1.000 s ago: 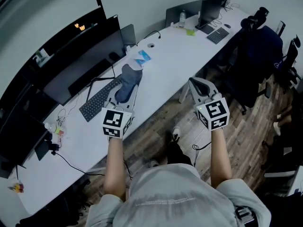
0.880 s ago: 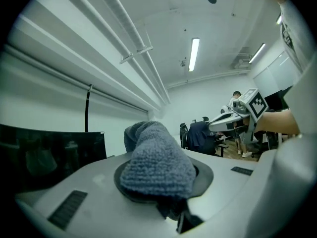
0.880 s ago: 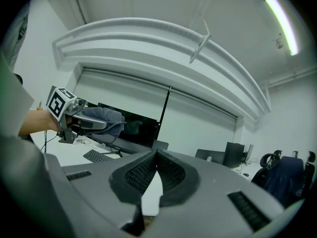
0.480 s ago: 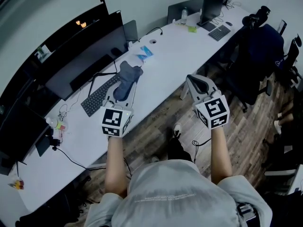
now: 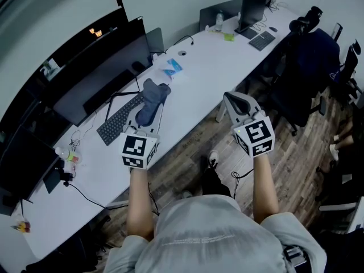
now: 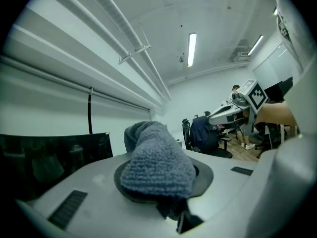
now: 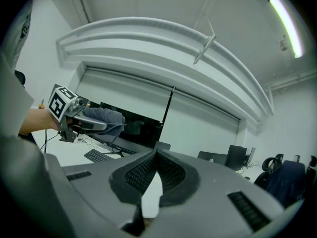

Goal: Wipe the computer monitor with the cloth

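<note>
While the head view shows only a grey cloth (image 5: 152,100) lying along my left gripper (image 5: 145,118) above the keyboard (image 5: 118,120), the left gripper view shows my jaws clamped on it. There the knit is bunched over the pads and hides the tips. Its long axis runs near to far, with the free end pointing at the dark monitor (image 5: 105,67) on the far left of the desk (image 5: 210,67), short of the screen. Seen side-on in the right gripper view, the cloth sticks out past my left jaws toward that screen. My right gripper (image 5: 232,101) hangs just off the desk's near edge, jaws closed tip to tip on nothing.
</note>
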{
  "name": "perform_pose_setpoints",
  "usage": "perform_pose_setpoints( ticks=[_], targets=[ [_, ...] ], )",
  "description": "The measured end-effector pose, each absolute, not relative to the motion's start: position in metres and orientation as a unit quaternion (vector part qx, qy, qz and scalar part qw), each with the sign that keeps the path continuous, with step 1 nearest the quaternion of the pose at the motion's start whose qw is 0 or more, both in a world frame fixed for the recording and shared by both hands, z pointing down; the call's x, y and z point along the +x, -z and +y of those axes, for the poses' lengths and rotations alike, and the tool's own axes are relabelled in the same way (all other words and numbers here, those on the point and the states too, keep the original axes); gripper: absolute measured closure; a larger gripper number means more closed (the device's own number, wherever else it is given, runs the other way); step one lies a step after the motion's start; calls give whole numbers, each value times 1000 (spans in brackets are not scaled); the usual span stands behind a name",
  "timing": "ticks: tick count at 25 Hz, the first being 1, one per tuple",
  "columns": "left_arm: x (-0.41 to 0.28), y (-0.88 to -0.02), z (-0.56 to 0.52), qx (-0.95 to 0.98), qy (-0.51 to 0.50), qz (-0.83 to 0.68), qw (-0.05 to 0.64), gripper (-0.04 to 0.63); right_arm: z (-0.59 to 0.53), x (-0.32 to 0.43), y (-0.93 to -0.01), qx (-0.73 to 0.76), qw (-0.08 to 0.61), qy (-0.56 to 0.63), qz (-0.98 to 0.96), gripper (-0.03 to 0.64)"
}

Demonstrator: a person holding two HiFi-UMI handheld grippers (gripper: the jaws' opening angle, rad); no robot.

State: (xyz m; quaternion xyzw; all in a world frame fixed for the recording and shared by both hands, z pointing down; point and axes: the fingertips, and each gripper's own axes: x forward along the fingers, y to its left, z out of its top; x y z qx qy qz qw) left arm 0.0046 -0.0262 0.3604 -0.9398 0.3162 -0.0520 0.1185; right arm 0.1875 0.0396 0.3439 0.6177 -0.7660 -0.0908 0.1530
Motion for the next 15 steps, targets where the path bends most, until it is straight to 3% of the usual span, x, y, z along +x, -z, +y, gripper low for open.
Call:
perform_pose_setpoints(
  ticks=[15],
  targets=[
    [1, -369, -31, -939, 58, 321, 106, 534, 34, 190, -350, 619, 159, 87, -764, 617]
  ],
)
